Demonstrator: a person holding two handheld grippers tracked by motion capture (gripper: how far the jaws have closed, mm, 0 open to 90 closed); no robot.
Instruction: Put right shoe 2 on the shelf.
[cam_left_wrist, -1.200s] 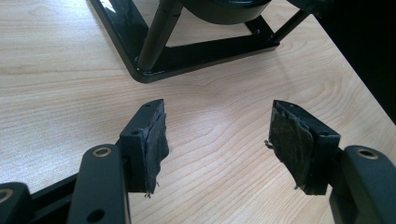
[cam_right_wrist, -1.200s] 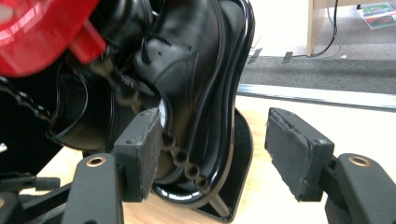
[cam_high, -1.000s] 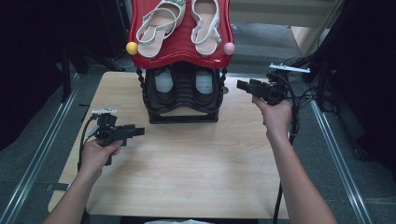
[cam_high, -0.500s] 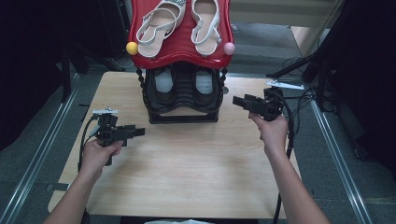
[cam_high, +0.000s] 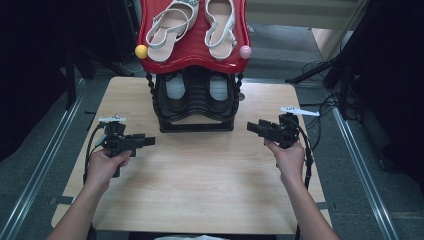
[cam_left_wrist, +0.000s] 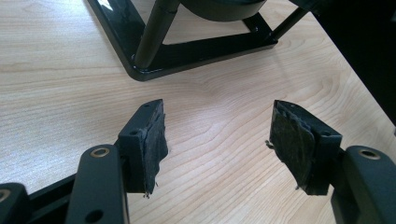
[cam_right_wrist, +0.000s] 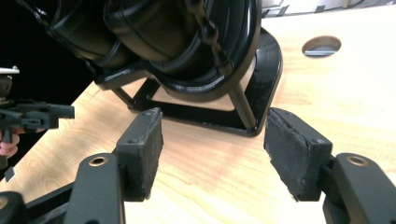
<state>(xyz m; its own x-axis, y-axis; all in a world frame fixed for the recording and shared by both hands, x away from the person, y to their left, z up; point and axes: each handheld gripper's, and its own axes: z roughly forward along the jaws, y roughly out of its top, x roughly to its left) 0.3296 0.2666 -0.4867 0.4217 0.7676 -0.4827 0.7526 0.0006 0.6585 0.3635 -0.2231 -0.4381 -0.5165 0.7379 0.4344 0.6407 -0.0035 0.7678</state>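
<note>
On the wooden table (cam_high: 200, 190) in front of me stands one black two-tier shoe rack (cam_high: 197, 107), pushed toward the far edge and centred between my two arms. Its red top shelf (cam_high: 195, 52) carries two pale strappy sandals, one on the left (cam_high: 167, 27) and one on the right (cam_high: 220, 25), lying side by side with toes toward me. Two small balls sit at the shelf's front corners: a yellow ball (cam_high: 141, 51) on the left and a pink ball (cam_high: 245, 51) on the right. On the lower tier, two dark shoes with light insoles (cam_high: 176, 90) rest next to each other.

I hold two grippers, one in each hand. My left gripper (cam_high: 149, 142) hovers over the table to the left of the rack's base, near it but apart, pointing right. In the left gripper view its jaws stand wide apart with nothing between them but bare wood, and the rack's black foot frame (cam_left_wrist: 196, 49) lies just beyond. My right gripper (cam_high: 251, 127) sits to the right of the rack, pointing left at its base. In the right gripper view those jaws are likewise spread and grasp nothing; the rack's lower corner (cam_right_wrist: 252, 126) lies ahead between them, untouched, and my other gripper shows far off at the left edge.
</note>
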